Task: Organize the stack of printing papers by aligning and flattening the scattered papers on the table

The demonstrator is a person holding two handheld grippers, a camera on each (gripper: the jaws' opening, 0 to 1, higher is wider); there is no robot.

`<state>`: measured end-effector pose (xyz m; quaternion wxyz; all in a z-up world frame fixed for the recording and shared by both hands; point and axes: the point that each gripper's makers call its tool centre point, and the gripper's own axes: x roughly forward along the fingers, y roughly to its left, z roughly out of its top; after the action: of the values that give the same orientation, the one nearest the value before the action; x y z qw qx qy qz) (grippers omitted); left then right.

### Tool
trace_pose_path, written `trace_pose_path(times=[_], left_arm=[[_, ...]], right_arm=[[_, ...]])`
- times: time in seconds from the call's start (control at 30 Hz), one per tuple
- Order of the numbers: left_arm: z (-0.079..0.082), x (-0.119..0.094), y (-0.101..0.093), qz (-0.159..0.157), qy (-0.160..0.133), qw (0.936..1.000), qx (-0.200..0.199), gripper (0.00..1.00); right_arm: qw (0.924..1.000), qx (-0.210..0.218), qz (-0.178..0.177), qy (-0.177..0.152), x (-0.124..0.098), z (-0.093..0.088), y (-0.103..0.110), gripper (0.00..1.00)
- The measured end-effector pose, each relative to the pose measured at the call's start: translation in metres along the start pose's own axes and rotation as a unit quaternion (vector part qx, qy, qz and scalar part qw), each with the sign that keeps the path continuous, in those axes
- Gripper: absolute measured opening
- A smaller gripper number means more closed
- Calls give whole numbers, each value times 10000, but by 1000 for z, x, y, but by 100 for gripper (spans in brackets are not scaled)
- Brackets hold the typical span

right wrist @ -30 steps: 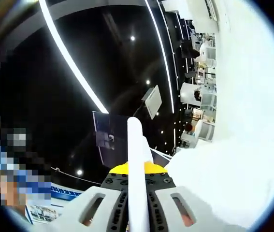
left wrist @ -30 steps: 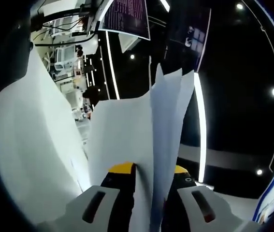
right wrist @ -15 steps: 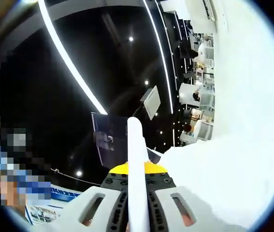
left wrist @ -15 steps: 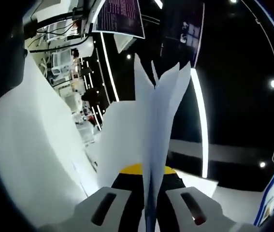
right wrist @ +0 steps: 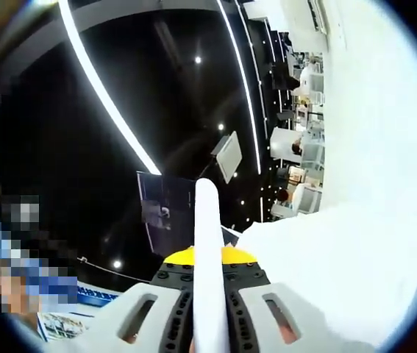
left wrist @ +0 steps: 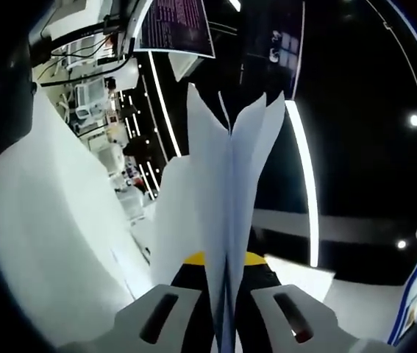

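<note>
Left gripper view shows our left claw (left wrist: 223,294) now squeezing the papers (left wrist: 226,198) into a tighter sheaf rising toward 12 o'clock than a second ago, while our right claw (right wrist: 209,294) stays clamped on the stack's edge (right wrist: 208,250), so we judge alignment is progressing, flattening on the counter still ahead.

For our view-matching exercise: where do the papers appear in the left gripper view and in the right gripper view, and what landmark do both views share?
Left gripper view: the papers rise edge-on from between the jaws at bottom centre, sheets fanning apart at the top.
Right gripper view: the papers stand as one narrow white edge between the jaws, bottom centre.
Shared landmark: a long white light strip on the dark ceiling.
</note>
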<state>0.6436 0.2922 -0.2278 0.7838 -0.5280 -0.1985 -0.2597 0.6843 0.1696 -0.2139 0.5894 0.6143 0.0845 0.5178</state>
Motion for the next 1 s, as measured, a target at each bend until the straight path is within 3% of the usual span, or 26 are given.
trace_pose_path(times=[0.3,1.0], left_arm=[[0,0,0,-11,-11,10000,-38,6],[-1,0,1,-5,13,10000,-18,6]], right_arm=[[9998,-66,171,-21,0,6,11,13],[9987,-29,108,-498,-24,51,13,14]])
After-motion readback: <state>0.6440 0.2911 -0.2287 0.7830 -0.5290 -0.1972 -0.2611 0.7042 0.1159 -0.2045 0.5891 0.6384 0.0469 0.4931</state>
